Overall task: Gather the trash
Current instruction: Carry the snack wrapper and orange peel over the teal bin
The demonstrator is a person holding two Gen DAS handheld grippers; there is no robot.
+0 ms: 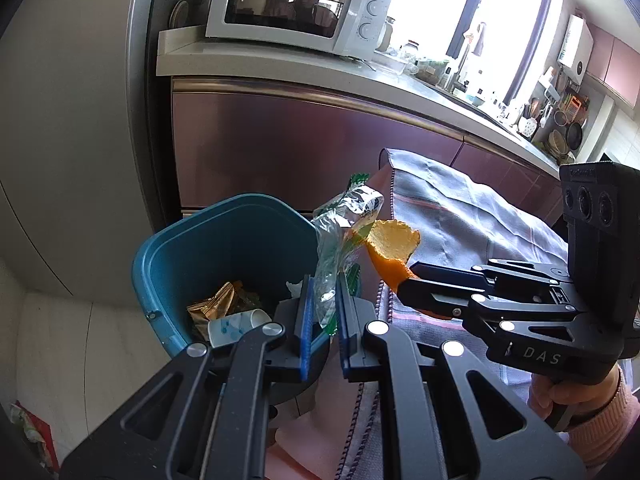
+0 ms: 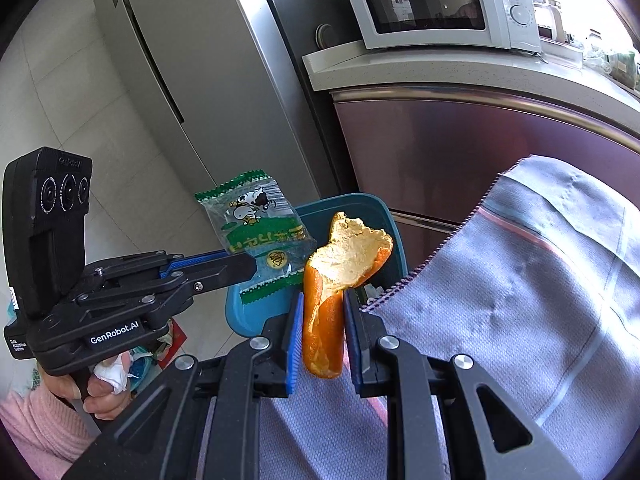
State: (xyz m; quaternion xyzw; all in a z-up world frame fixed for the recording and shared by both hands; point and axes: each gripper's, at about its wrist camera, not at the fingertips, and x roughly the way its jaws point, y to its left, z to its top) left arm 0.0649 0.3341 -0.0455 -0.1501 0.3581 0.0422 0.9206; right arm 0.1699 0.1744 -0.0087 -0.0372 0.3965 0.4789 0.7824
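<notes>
My left gripper [image 1: 323, 296] is shut on a clear green-printed snack wrapper [image 1: 340, 236], held over the near rim of a blue trash bin [image 1: 168, 240]. The bin holds gold wrappers [image 1: 212, 304] and a white paper cup [image 1: 236, 326]. My right gripper [image 2: 320, 320] is shut on an orange peel [image 2: 332, 280], just right of the wrapper [image 2: 256, 232] and at the bin's rim [image 2: 384, 216]. In the left wrist view the right gripper [image 1: 404, 280] shows with the peel [image 1: 392, 248].
A grey cloth-covered table [image 2: 520, 280] lies to the right of the bin. Behind are purple cabinets [image 1: 300, 140], a countertop with a white microwave [image 1: 296, 4], and a steel fridge [image 2: 192, 80]. Some trash lies on the floor [image 1: 32, 428].
</notes>
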